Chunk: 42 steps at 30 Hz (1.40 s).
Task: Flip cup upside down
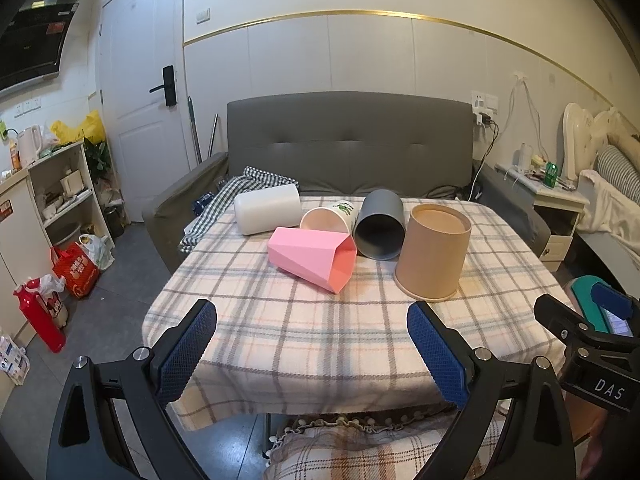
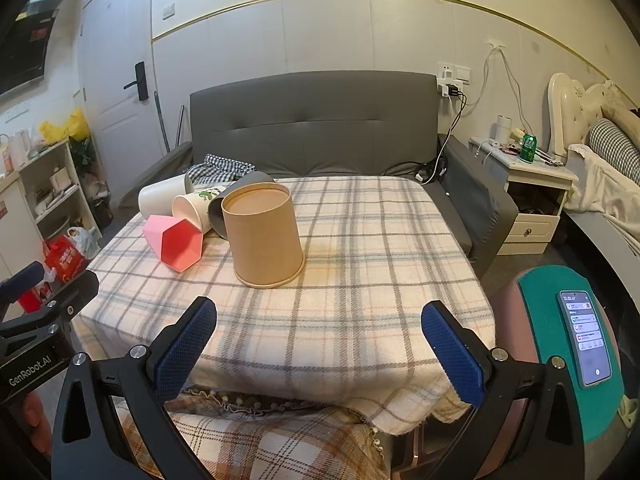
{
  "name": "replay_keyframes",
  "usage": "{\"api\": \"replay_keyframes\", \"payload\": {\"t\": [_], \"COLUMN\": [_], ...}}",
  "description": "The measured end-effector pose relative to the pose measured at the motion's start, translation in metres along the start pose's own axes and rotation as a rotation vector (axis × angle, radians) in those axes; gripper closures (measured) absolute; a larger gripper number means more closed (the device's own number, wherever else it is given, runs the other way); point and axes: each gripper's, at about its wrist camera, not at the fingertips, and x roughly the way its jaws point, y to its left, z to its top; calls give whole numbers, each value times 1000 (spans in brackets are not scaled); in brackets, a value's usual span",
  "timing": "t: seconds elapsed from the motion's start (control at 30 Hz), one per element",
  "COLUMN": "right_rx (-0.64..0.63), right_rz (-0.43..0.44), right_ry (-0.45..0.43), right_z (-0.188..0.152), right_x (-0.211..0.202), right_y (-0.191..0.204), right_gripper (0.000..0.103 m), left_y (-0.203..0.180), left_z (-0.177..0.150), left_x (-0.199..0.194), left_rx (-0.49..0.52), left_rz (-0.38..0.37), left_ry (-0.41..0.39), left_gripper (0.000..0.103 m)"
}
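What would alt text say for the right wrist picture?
A brown paper cup stands upside down on a plaid-covered table, with pink, white, printed and grey cups lying on their sides behind it. The right tongs are open and empty in front.

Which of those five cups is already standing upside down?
The brown paper cup, wide rim on the tablecloth. The pink, white, printed and grey cups lie sideways.

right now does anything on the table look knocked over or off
Yes. Four cups lie on their sides in a cluster at the back left: white cup, printed cup, grey cup and pink cup. Only the brown cup stands, upside down. No spill shows on the tablecloth.
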Motion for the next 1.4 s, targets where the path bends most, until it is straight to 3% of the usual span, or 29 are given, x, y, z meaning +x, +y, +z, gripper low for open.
{"api": "replay_keyframes", "payload": {"t": [1.4], "right_rx": [-16], "right_rz": [-3], "right_ry": [13], "right_z": [-3], "right_x": [2], "right_y": [3], "right_gripper": [0], "left_y": [0], "left_z": [-3], "left_x": [-1], "left_rx": [-5], "left_rz": [5], "left_ry": [4], "left_gripper": [4]}}
